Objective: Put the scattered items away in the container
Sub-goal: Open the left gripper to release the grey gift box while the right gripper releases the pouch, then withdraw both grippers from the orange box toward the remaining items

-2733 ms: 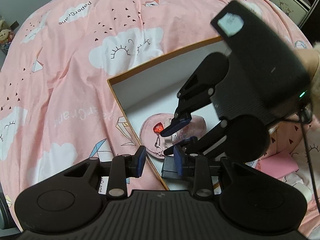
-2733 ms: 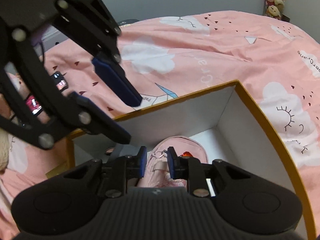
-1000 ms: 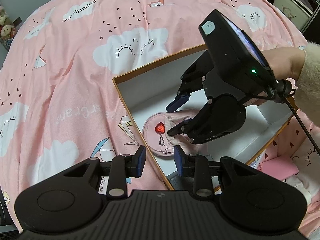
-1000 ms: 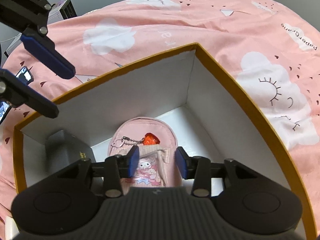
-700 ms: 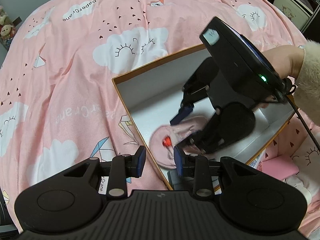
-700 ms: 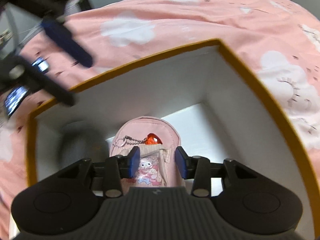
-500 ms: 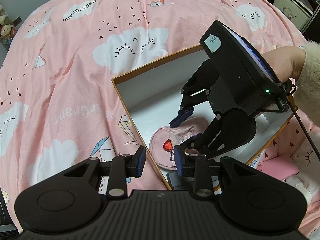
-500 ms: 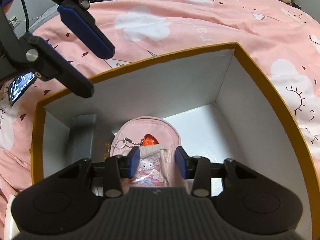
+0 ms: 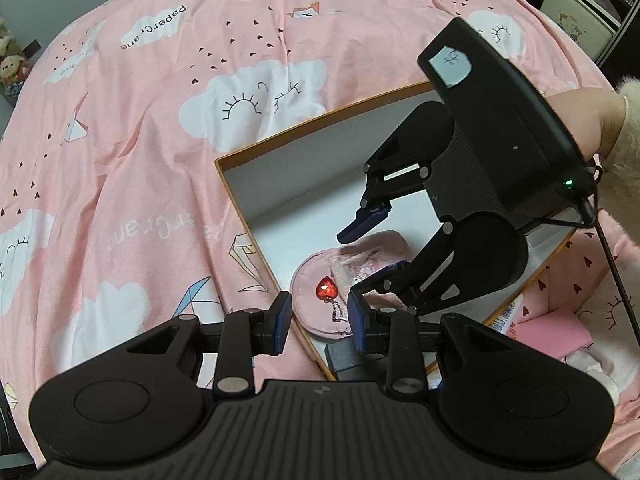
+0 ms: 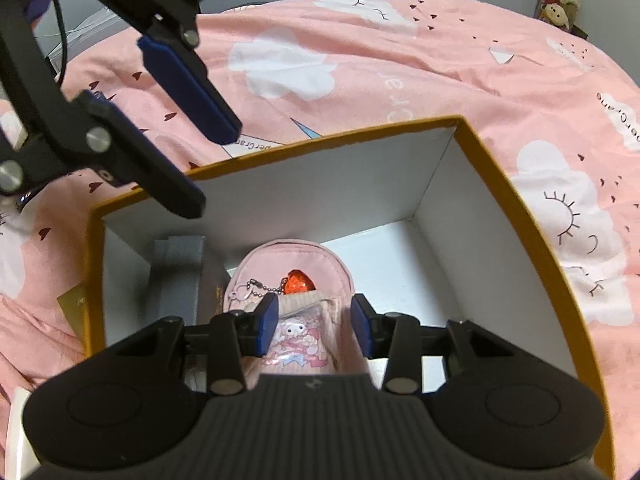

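- Where the right hand-held gripper [image 10: 312, 322] hangs over the box [image 10: 496, 168], its blue pads stand apart and empty, astride the pink pouch [image 10: 292, 276] but not pressing it.
- Left hand-held gripper [image 9: 319, 318]: jaws parted, nothing between them, above the box's near rim.
- Pink pouch: lies flat on the box floor, near the wall closest to the left hand-held gripper. Quilted fabric, rounded top, clear printed front pocket. Judged light, soft, yielding; best pinched across the padded body or top seam.
- Red heart charm [image 10: 298, 282]: faceted, hard, on a bead chain; likely to swing, a poor hold.
- Grey case [image 10: 176, 276]: rigid, rectangular, beside the pouch in the box.
- Box: stiff card, white inside, orange rim.
- Bed cover [image 9: 160, 160]: pink cloth, cloud print, under the box.
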Action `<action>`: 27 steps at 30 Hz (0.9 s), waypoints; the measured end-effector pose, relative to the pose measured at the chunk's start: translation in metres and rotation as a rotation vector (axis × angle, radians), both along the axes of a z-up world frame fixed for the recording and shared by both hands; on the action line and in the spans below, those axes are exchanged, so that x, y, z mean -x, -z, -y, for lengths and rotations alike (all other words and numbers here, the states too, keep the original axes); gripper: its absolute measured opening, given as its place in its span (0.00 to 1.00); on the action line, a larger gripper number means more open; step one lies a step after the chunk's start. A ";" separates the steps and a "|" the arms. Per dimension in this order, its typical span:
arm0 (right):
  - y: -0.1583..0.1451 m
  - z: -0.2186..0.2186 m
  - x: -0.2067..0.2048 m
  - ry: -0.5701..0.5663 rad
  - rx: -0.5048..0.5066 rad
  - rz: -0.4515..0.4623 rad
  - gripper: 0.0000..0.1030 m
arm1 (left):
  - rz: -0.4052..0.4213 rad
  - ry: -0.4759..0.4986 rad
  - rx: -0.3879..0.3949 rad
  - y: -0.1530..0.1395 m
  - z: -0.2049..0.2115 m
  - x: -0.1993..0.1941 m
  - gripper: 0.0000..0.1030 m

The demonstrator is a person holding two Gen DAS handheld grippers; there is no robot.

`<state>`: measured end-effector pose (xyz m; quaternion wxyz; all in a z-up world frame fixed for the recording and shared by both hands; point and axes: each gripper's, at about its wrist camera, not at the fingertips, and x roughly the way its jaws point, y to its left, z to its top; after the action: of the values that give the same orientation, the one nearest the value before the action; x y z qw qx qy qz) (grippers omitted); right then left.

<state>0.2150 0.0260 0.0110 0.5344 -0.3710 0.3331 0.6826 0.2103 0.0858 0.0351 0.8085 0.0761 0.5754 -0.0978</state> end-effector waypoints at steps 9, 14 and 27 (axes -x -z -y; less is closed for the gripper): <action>-0.020 0.024 0.007 0.005 -0.007 0.053 0.42 | 0.013 0.015 0.001 -0.005 0.011 0.013 0.34; -0.030 0.040 0.011 0.021 -0.021 0.078 0.42 | 0.026 0.024 -0.006 -0.010 0.016 0.023 0.34; -0.046 0.100 0.042 0.244 -0.156 0.151 0.42 | 0.154 -0.032 0.023 -0.026 0.023 0.070 0.34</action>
<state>0.1727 -0.0743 0.0571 0.6641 -0.3356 0.2807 0.6063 0.1399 0.0628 0.0611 0.8527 0.0646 0.5113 -0.0853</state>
